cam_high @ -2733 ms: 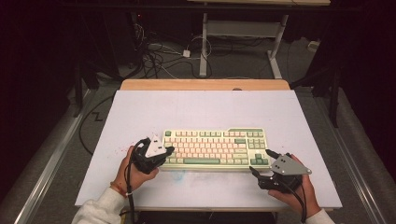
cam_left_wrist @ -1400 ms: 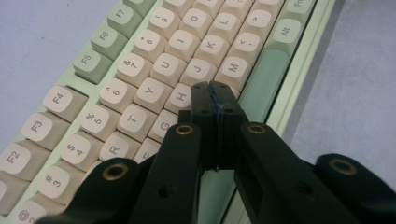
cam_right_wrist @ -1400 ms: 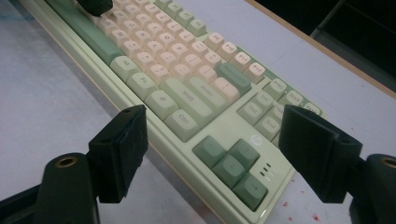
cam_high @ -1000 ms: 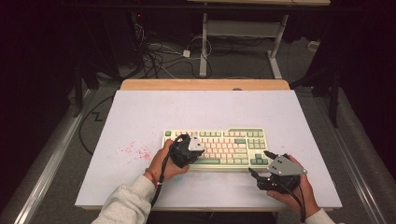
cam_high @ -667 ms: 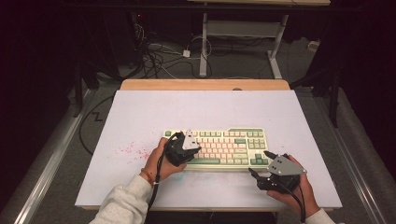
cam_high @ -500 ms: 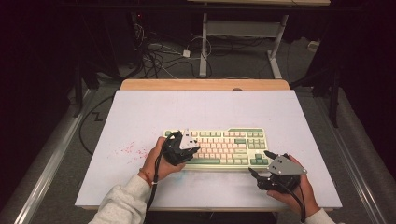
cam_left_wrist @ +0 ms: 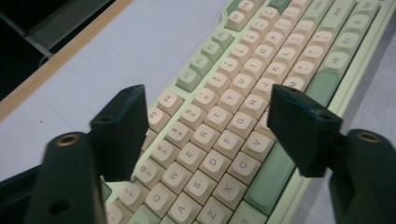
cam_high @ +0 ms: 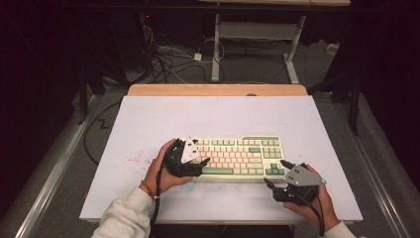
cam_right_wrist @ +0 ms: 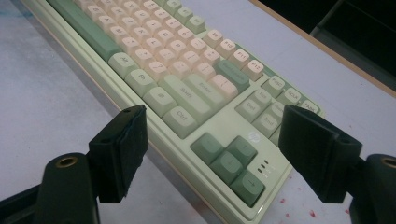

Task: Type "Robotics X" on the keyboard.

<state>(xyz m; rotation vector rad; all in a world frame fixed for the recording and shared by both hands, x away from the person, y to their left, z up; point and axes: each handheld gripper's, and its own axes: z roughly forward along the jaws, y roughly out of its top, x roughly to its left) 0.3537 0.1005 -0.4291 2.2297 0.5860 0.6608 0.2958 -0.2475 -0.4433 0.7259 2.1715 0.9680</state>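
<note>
A cream and green keyboard (cam_high: 242, 151) lies on the pale table cover (cam_high: 218, 114), toward the near side. My left gripper (cam_high: 200, 166) hovers over the keyboard's left end, held in a hand. Its jaws have just been opening and stand wide apart in the left gripper view (cam_left_wrist: 208, 112), with only the letter keys (cam_left_wrist: 224, 126) below and nothing held. My right gripper (cam_high: 276, 172) rests at the keyboard's near right corner. It is open in the right gripper view (cam_right_wrist: 215, 130), and its jaws frame the arrow keys (cam_right_wrist: 229, 158) of the keyboard (cam_right_wrist: 187, 88) without touching them.
Red specks (cam_high: 133, 159) mark the cover left of the keyboard. A wooden strip (cam_high: 218, 89) edges the far side of the table. Cables (cam_high: 168, 54) and a metal stand (cam_high: 257, 34) sit on the floor beyond.
My left gripper came from the keyboard's left edge onto its keys, then drew slightly back to the left, and its jaws spread apart. The right gripper stayed where it was.
</note>
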